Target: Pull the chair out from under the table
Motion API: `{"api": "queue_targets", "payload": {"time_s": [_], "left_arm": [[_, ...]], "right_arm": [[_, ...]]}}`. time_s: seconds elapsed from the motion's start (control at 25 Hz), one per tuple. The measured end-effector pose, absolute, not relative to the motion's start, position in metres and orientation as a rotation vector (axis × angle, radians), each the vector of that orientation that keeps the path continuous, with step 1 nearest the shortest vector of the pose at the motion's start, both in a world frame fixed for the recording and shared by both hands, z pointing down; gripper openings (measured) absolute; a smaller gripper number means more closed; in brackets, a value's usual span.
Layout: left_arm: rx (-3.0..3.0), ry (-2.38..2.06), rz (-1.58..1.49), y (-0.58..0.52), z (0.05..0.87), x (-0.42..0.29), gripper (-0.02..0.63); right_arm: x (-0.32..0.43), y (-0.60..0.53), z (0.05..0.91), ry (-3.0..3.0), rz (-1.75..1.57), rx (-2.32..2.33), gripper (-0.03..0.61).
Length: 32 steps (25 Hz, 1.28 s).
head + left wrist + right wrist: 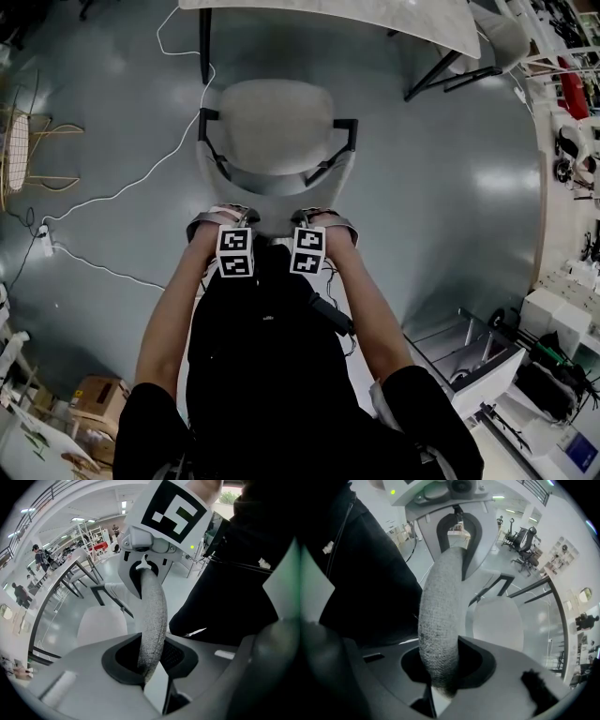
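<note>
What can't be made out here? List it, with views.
Chair legs: head view, hidden under its seat.
Table: head view, far part cut off by the top edge.
Left gripper and right gripper jaw tips: head view, hidden beneath the grippers' own bodies.
Distant people: left gripper view, too small.

Chair (274, 122): seat is upholstered in pale cream; frame and arm supports are finished in black; backrest (153, 616) is covered in speckled grey woven fabric.
Desk (375, 19): top is finished in white with faint grey mottling, legs in black.
Floor (441, 187): glossy blue-grey.
Left hand-held gripper (225, 216) and right hand-held gripper (323, 218): bodies are moulded in light grey; cubes are printed with black-and-white square markers.
Cable (150, 173): white.
</note>
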<state>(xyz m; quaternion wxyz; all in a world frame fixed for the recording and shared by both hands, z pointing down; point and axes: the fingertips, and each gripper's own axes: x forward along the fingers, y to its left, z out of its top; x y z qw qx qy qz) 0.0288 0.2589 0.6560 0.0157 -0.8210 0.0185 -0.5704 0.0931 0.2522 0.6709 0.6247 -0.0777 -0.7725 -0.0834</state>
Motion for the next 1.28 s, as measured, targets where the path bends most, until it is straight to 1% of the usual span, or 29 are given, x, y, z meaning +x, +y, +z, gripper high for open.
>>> {"api": "queue_targets", "payload": {"time_s": [0.36,0.88,1.16,1.28], "left_arm": [[-2.557,0.051,-1.783,0.284,0.657,0.032,0.087],[-2.572,0.026,-1.799,0.294,0.654,0.032,0.087],[-2.563,0.029,-1.791,0.294,0.654,0.035,0.09],[-2.575,0.035,-1.794,0.298,0.655,0.035,0.101]], "right_arm": [[0.097,0.277,0.672,-1.776,-0.186,-0.178,0.081],[0.097,0.285,0.669,-1.773,-0.175,-0.179,0.083],[0.099,0.285,0.67,-1.775,-0.18,-0.178,0.094],[0.1,0.288,0.672,-1.775,-0.17,-0.156,0.104]]}}
